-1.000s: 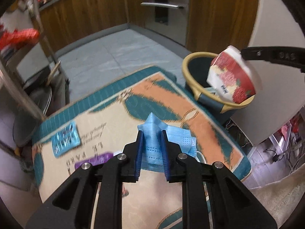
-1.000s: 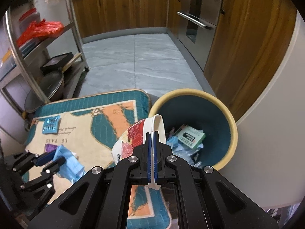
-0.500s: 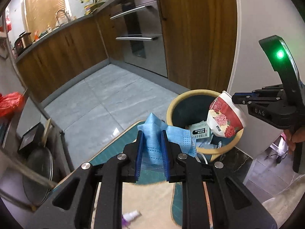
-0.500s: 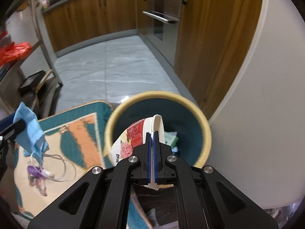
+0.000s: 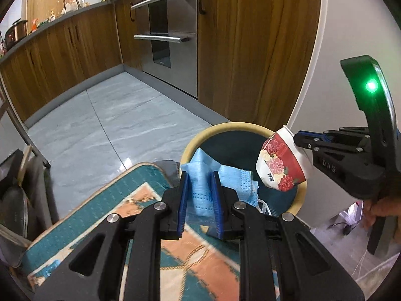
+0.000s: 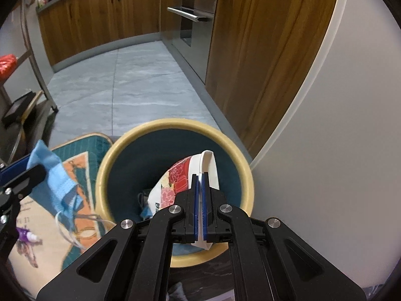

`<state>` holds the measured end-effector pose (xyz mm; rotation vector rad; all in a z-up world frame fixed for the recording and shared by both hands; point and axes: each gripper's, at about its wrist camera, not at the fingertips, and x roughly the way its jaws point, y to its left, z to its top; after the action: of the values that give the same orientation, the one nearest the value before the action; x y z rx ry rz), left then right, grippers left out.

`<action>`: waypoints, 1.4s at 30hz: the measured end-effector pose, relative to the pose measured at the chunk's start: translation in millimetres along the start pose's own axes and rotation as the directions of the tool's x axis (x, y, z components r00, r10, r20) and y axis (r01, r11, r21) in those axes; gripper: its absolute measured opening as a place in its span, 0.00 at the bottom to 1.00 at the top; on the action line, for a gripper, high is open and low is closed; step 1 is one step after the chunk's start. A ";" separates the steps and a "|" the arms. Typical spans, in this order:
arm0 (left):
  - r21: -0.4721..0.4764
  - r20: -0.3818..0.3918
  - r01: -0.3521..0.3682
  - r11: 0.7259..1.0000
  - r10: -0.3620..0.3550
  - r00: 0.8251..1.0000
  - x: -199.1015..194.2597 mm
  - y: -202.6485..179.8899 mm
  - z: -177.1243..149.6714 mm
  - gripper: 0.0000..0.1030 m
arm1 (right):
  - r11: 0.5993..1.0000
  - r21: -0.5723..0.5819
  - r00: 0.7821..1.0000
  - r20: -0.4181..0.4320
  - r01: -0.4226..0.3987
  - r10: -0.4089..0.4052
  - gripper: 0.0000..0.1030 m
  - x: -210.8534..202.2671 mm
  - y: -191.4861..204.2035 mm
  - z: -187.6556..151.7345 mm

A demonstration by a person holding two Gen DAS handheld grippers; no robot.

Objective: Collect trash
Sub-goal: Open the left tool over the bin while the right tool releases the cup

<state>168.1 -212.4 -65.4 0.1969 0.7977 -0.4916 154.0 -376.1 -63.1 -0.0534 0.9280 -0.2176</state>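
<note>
Both tongs have swung from over the patterned mat toward the bin since a second ago, and the bin now sits close under each of them. The left tongs (image 5: 199, 198) are clamped on a blue face mask (image 5: 215, 178), which hangs at the near rim of the bin (image 5: 225, 126), part over the opening and part still above the mat (image 5: 120, 200); its ear loops dangle outside the rim in the right wrist view. The right tongs (image 6: 199, 200) are pinched shut on the white lip of a flowered paper cup (image 6: 175, 183), held tilted above the bin's mouth.

The step in hand looks like the drop. To do it well, the cup seems ready to let go where it is, since it hangs well inside the rim. The mask should travel a little further over the opening first, so the loops clear the rim instead of catching on it. A small purple item (image 6: 25, 235) still lies on the mat.
</note>
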 end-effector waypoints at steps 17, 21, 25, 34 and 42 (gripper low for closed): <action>0.012 -0.082 0.033 0.999 -0.031 0.996 55.9 -19.4 -9.7 0.17 | 1.000 0.016 0.999 -0.040 0.021 -0.020 0.03 15.7 -25.8 -9.6; 0.051 -0.105 0.024 0.998 -0.018 0.994 68.5 -30.4 -13.6 0.18 | 1.000 -0.002 0.999 -0.041 0.022 -0.022 0.03 18.7 -24.6 -8.9; 0.042 -0.097 0.028 0.999 -0.024 0.995 70.6 -33.4 -11.5 0.24 | 0.999 -0.012 0.999 -0.033 0.030 -0.030 0.03 20.5 -21.3 -7.0; 0.014 -0.091 -0.001 1.000 0.002 0.996 67.5 -20.6 -11.0 0.32 | 0.998 -0.040 0.999 -0.015 0.051 -0.052 0.03 24.7 -11.7 -3.7; 0.031 -0.068 -0.044 0.999 0.046 0.997 45.8 -3.6 -15.0 0.34 | 0.999 -0.037 0.999 -0.021 0.034 -0.035 0.03 26.4 -3.9 -0.7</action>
<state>184.0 -226.2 -108.9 0.2596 0.8518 -0.4557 168.1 -385.4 -83.8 -0.1007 0.9534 -0.2334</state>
